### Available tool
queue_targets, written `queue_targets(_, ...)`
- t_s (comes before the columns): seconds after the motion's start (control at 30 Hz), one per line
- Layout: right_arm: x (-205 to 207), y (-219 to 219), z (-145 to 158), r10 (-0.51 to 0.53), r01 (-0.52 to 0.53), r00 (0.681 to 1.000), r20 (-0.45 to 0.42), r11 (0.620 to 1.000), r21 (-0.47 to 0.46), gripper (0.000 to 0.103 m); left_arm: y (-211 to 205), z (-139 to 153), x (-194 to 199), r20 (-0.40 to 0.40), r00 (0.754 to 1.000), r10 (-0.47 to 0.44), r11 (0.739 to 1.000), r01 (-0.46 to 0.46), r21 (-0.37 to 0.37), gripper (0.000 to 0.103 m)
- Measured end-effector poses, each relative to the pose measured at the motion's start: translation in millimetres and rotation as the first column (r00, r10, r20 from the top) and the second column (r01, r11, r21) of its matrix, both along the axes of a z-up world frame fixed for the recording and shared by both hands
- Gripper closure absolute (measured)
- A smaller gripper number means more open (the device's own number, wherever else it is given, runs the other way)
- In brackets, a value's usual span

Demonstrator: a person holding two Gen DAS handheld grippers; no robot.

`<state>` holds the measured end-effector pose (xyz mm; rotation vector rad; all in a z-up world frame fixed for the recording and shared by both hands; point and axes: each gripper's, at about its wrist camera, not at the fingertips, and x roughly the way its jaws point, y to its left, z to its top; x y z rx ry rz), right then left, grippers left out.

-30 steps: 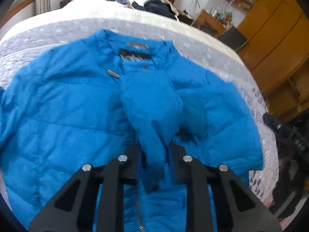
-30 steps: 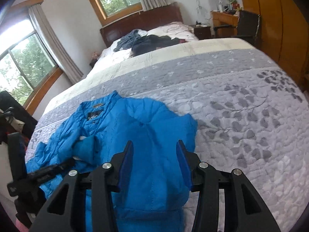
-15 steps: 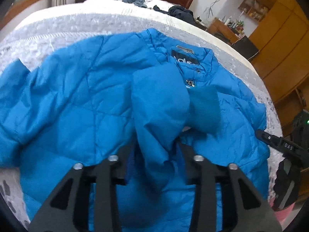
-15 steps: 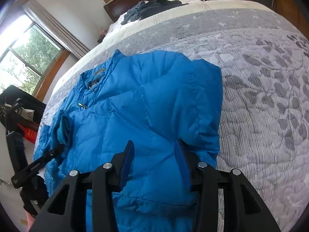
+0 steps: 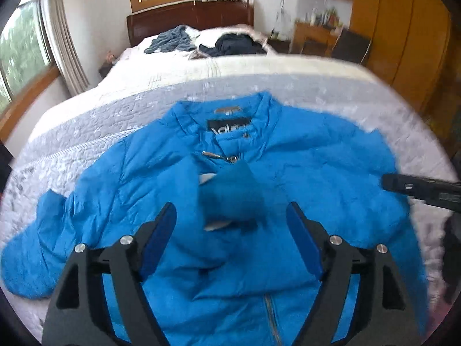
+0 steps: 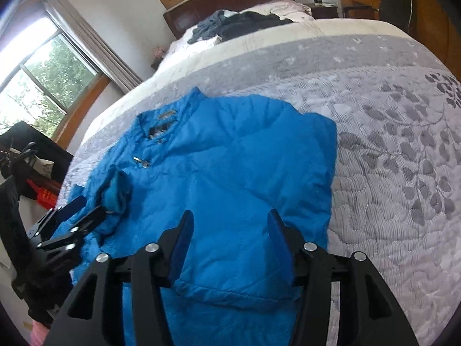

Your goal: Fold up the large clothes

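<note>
Bare quilt [image 6: 389, 150] is left free on the bed beside the jacket [image 6: 230, 173] and beyond its collar; heaped clothes [image 6: 239, 24] are piled by the headboard [image 5: 187, 20].

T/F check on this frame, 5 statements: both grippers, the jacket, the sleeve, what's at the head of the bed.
1. The left gripper is shut on the sleeve cuff. False: its jaws stand wide open and the cuff lies loose on the jacket.
2. The right gripper is open and holds nothing. True.
3. The blue jacket lies face up on the bed, collar toward the headboard. True.
4. The jacket is red. False: it is blue.
5. Dark clothes lie piled near the headboard. True.
</note>
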<state>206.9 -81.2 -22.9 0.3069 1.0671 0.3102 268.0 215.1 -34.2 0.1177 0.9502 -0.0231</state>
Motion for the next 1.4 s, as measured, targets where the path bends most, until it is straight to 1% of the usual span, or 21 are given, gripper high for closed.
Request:
queue_targets(0.07,2.9,-3.0,-6.6,-0.004,0.004,1.000,-0.016,1.000,0.005,0.050,-7.1,-14.1,12.2,-0.018,0.999,0.036,0.997,-0.035,0.062,0.032)
queue_targets(0.17,6.5,-3.0,-12.2,-0.001,0.002,1.000,-0.024,1.000,0.019,0.050,-4.6,-23.1,16.7,-0.010,0.998,0.066,0.993,-0.065,0.097,0.044)
queue_targets(0.2,6.4,-2.9,-12.7,0.000,0.001,1.000,-0.024,1.000,0.016,0.050,-4.4,-23.8,17.9,-0.005,0.998,0.066,0.992,-0.065,0.111,0.053)
queue_targets(0.23,6.6,-1.9,-13.1,0.000,0.000,1.000,-0.024,1.000,0.011,0.049,-4.3,-22.2,17.1,0.004,0.998,0.058,0.992,-0.058,0.112,0.063)
queue_targets(0.27,6.7,-1.0,-13.3,0.001,-0.001,1.000,-0.023,1.000,0.006,0.049,-2.6,-19.3,15.7,0.006,0.999,0.048,0.995,-0.048,0.088,0.069)
queue_targets(0.3,6.3,0.8,-13.6,0.002,-0.002,1.000,-0.020,1.000,-0.005,0.049,0.8,-16.8,14.6,0.004,0.999,0.047,0.997,-0.047,0.065,0.080)
queue_targets(0.33,5.8,2.0,-14.0,0.002,-0.002,1.000,-0.018,1.000,-0.013,0.049,5.3,-12.9,13.7,0.002,0.999,0.050,0.998,-0.050,0.036,0.085)
queue_targets(0.4,4.6,5.1,-13.7,0.001,-0.001,1.000,-0.013,0.999,-0.033,0.049,15.7,-2.2,9.7,0.005,0.999,0.051,0.998,-0.050,-0.027,0.087)
queue_targets(0.5,3.3,9.2,-12.8,0.003,-0.003,1.000,-0.003,0.998,-0.059,0.049,38.8,18.5,-3.8,0.044,0.997,0.059,0.993,-0.055,-0.101,0.087)
queue_targets(0.6,2.5,12.2,-12.4,0.007,-0.007,1.000,0.005,0.997,-0.078,0.048,74.3,34.7,-17.9,0.070,0.993,0.090,0.982,-0.077,-0.172,0.087)
queue_targets(0.7,2.9,13.3,-12.3,0.012,-0.011,1.000,0.006,0.996,-0.085,0.046,118.7,40.6,-31.0,0.082,0.983,0.164,0.968,-0.145,-0.203,0.085)
queue_targets(0.77,3.0,12.1,-11.7,0.011,-0.011,1.000,0.004,0.997,-0.078,0.046,151.9,40.6,-41.3,0.081,0.969,0.233,0.955,-0.212,-0.207,0.084)
queue_targets(0.87,0.9,8.1,-6.3,0.007,-0.007,1.000,0.004,0.999,-0.048,0.046,187.5,41.0,-58.3,0.104,0.939,0.327,0.935,-0.305,-0.178,0.074)
queue_targets(0.93,-2.8,7.1,-0.2,0.008,-0.008,1.000,0.013,1.000,-0.029,0.046,198.7,42.7,-65.6,0.114,0.932,0.344,0.929,-0.320,-0.187,0.070)
queue_targets(0.97,-5.5,8.4,3.8,0.012,-0.012,1.000,0.021,1.000,-0.020,0.046,199.9,44.0,-69.8,0.118,0.935,0.335,0.929,-0.307,-0.207,0.069)
queue_targets(1.03,-9.3,13.2,11.3,0.017,-0.017,0.999,0.035,1.000,-0.005,0.046,196.9,45.2,-72.0,0.122,0.943,0.310,0.930,-0.274,-0.245,0.060)
queue_targets(1.07,-11.6,17.0,16.0,0.023,-0.023,0.999,0.048,1.000,-0.002,0.046,190.1,43.4,-69.9,0.111,0.952,0.286,0.932,-0.250,-0.261,0.059)
queue_targets(1.17,-18.4,29.4,25.9,0.053,-0.053,0.996,0.077,0.999,-0.012,0.046,170.3,29.6,-60.3,0.061,0.978,0.202,0.939,-0.175,-0.296,0.058)
queue_targets(1.27,-21.2,37.6,25.4,0.072,-0.071,0.994,0.078,0.997,-0.018,0.046,147.1,11.2,-40.2,0.017,0.992,0.123,0.941,-0.111,-0.319,0.058)
queue_targets(1.33,-18.2,39.9,18.4,0.079,-0.077,0.995,0.062,0.997,-0.028,0.046,141.6,-5.8,-27.7,-0.035,0.993,0.110,0.940,-0.115,-0.320,0.058)
queue_targets(1.4,-13.5,40.0,5.9,0.073,-0.071,0.997,0.031,0.996,-0.050,0.046,141.9,-23.3,-17.2,-0.073,0.990,0.124,0.942,-0.141,-0.304,0.060)
